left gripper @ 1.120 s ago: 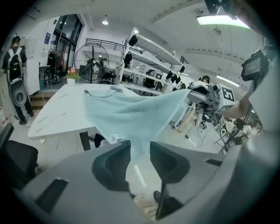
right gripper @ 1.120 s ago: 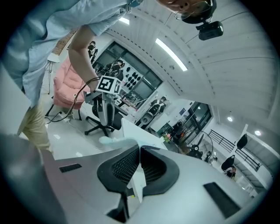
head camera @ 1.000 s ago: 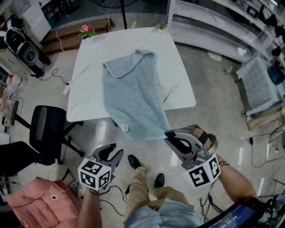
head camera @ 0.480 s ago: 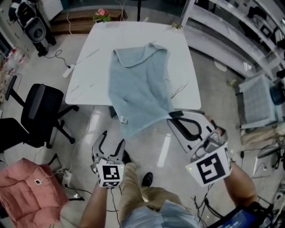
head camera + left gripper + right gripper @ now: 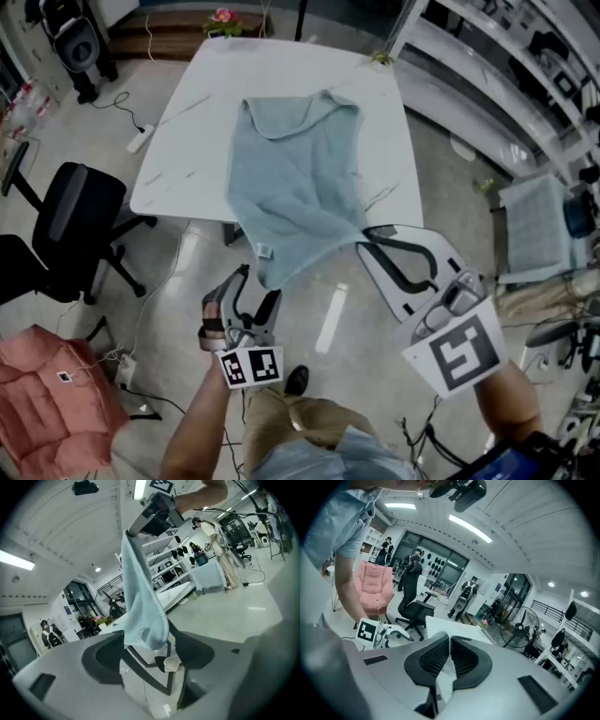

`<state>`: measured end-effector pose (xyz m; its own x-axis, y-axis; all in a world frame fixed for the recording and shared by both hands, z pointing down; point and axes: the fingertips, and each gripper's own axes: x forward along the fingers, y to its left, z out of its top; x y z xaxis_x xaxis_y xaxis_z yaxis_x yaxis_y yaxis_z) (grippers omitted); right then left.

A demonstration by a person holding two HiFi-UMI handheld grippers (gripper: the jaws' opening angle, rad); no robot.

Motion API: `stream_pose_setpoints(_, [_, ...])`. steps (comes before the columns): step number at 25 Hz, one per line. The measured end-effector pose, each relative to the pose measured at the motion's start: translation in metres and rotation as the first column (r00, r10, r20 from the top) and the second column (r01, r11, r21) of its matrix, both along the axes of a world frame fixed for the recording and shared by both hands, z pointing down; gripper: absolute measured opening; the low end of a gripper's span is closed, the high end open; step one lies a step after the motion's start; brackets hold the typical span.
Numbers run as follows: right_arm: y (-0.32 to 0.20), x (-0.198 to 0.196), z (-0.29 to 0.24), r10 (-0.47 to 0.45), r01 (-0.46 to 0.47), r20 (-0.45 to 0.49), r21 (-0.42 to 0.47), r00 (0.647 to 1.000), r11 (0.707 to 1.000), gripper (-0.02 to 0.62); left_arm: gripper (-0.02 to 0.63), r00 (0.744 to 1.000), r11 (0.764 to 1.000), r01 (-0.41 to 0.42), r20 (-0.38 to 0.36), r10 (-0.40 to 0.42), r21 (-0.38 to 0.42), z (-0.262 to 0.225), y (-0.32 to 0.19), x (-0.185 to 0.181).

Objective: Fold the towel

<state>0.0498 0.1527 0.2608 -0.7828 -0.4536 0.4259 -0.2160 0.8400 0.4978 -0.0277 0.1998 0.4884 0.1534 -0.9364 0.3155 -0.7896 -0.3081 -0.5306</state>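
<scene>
Towel (image 5: 295,178) corner in closed right gripper (image 5: 362,234)

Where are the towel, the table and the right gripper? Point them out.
towel (image 5: 295,178): head view, middle of the cloth.
table (image 5: 197,131): head view, bare top beside the cloth.
right gripper (image 5: 366,234): head view, tips shut on the towel's corner.

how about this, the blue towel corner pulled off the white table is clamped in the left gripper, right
No, the right gripper clamps that towel corner, as the head view shows. The left gripper has just been opening its jaws and clamps nothing.
</scene>
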Motion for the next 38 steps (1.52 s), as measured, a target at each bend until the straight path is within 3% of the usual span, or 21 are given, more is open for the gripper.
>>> stream_pose_setpoints(4, [-0.002,0.000,-0.004,0.025,-0.025,0.021,-0.026,0.999,0.999,0.025,0.348,0.997,0.998,0.057,-0.051,-0.055,0.030,-0.009,0.005,-0.008])
stream_pose_setpoints(8, [0.000,-0.002,-0.003,0.041,-0.039,0.039,-0.041,0.998,0.998,0.025,0.324,0.999,0.998,0.030,-0.047,-0.028,0.046,-0.005,-0.004,-0.005])
stream_pose_setpoints(9, [0.001,-0.001,-0.002,0.044,-0.042,0.039,-0.046,0.998,0.998,0.026,0.272,0.998,0.998,0.028,-0.049,-0.025,0.054,-0.008,-0.006,-0.005])
stream_pose_setpoints(12, [0.005,0.011,-0.001,0.041,-0.039,0.034,-0.053,0.999,0.998,0.026,0.028,0.995,0.998,0.013,-0.101,-0.007,0.055,-0.034,-0.001,-0.012])
stream_pose_setpoints(16, [0.013,0.042,0.010,0.065,-0.062,0.040,-0.084,0.997,0.995,0.026,0.023,0.981,0.998,-0.060,-0.182,0.062,0.016,-0.086,0.018,-0.027])
stream_pose_setpoints(21, [0.041,0.072,0.054,0.046,-0.049,-0.040,-0.085,0.998,0.995,0.026,0.023,0.982,0.980,-0.152,-0.130,0.136,-0.125,-0.106,0.046,-0.044])
stream_pose_setpoints(30, [0.079,0.102,0.100,0.033,-0.044,-0.069,-0.155,0.997,0.987,0.026,0.023,0.975,0.942,-0.196,-0.155,0.158,-0.271,-0.086,0.082,-0.024])
stream_pose_setpoints(36, [0.080,0.110,0.131,0.040,-0.059,-0.098,-0.199,0.994,0.978,0.028,0.023,0.968,0.906,-0.247,-0.126,0.216,-0.345,-0.048,0.083,-0.012])
stream_pose_setpoints(37, [0.080,0.110,0.142,0.035,-0.059,-0.112,-0.220,0.993,0.974,0.028,0.028,0.968,0.897,-0.250,-0.120,0.221,-0.365,-0.040,0.082,-0.010])
stream_pose_setpoints(38, [0.082,0.110,0.153,0.022,-0.055,-0.132,-0.251,0.991,0.966,0.037,0.090,0.967,0.886,-0.255,-0.117,0.227,-0.387,-0.034,0.082,-0.009])
